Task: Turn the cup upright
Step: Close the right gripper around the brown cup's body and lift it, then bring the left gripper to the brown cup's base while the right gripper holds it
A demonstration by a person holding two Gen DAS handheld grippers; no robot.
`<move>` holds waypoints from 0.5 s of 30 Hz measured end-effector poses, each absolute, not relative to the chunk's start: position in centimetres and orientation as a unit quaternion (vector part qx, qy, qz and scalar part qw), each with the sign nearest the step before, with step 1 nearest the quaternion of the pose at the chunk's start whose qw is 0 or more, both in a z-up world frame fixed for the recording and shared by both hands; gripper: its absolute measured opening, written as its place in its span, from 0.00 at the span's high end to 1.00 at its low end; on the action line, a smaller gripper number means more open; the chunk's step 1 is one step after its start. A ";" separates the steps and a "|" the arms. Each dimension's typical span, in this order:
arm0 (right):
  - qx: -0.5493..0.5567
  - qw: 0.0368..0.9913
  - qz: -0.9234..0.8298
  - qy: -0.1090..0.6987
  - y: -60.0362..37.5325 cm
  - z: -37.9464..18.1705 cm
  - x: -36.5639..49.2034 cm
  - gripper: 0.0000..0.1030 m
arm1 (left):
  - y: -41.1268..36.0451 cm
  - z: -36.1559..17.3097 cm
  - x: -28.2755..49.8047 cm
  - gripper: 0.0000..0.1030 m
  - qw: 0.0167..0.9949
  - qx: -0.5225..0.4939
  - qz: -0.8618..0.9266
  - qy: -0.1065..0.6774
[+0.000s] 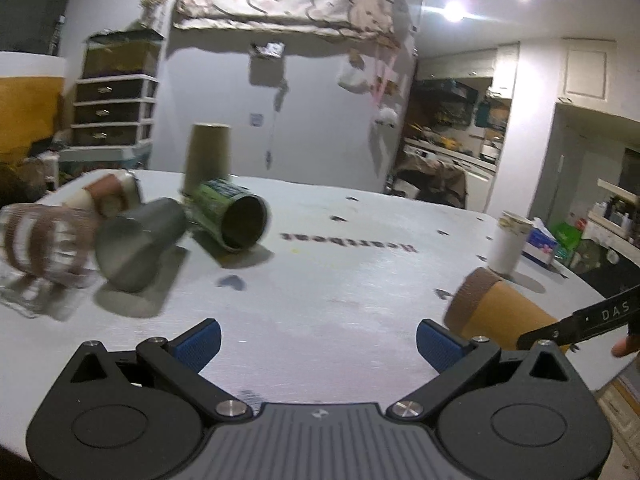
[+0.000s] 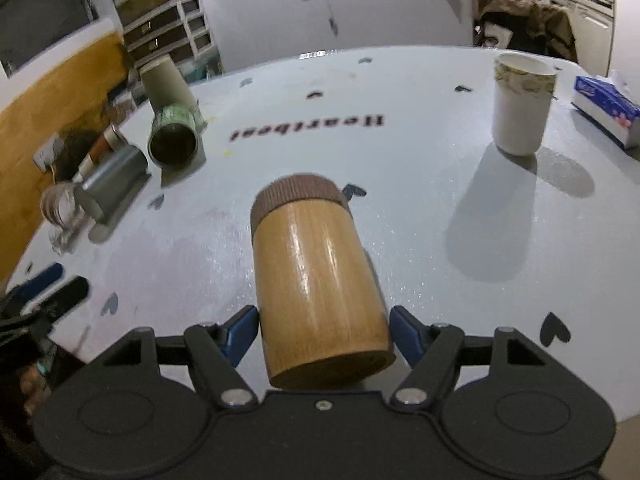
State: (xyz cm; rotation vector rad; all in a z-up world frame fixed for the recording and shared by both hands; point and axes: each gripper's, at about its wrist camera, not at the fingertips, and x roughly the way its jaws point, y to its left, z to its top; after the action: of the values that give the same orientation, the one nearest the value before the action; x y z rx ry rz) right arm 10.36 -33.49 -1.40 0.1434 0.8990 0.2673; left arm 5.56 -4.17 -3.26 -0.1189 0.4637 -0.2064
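A wooden cup (image 2: 316, 280) with a brown ribbed band at its far end lies tilted between the blue pads of my right gripper (image 2: 324, 330). The pads touch its sides near its flat base, so the gripper is shut on it. The same cup shows at the right of the left wrist view (image 1: 500, 312), with the right gripper's black finger (image 1: 576, 320) beside it. My left gripper (image 1: 318, 344) is open and empty above the white table (image 1: 340, 280).
Several cups lie on their sides at the table's left: a grey one (image 1: 136, 244), a green printed one (image 1: 232, 216), a striped glass (image 1: 44, 244). A tan cup (image 1: 208, 156) stands inverted behind. A white paper cup (image 2: 520, 104) stands upright at the right, a tissue box (image 2: 604, 108) beyond.
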 end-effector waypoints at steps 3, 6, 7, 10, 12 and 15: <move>0.099 0.886 0.127 0.434 -33.8 -1.3 10.0 0.29 | -5.5 -3.3 6.7 0.01 0.960 -0.064 -0.123 0.244; 0.130 0.887 0.149 0.418 -34.6 -0.9 9.3 0.29 | -7.3 -3.8 8.1 0.01 0.952 -0.062 -0.140 0.266; 0.139 0.887 0.151 0.413 -34.9 -0.8 9.0 0.29 | -8.0 -4.2 8.7 0.02 0.948 -0.061 -0.148 0.276; 0.172 0.884 0.164 0.403 -36.0 -1.1 8.0 0.34 | -9.4 -5.2 10.3 0.09 0.935 -0.063 -0.165 0.308; 0.198 0.876 0.174 0.404 -36.4 -1.7 7.3 0.41 | -9.8 -5.6 11.1 0.10 0.929 -0.070 -0.167 0.322; 0.226 0.873 0.178 0.393 -36.7 -2.3 6.3 0.42 | -10.0 -5.9 11.8 0.13 0.924 -0.079 -0.168 0.333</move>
State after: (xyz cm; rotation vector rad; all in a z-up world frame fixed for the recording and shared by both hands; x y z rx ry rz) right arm 6.26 -36.74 -2.32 0.4728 0.8200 0.3721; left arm 11.78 -9.99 -5.91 -0.1622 0.6832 -0.3449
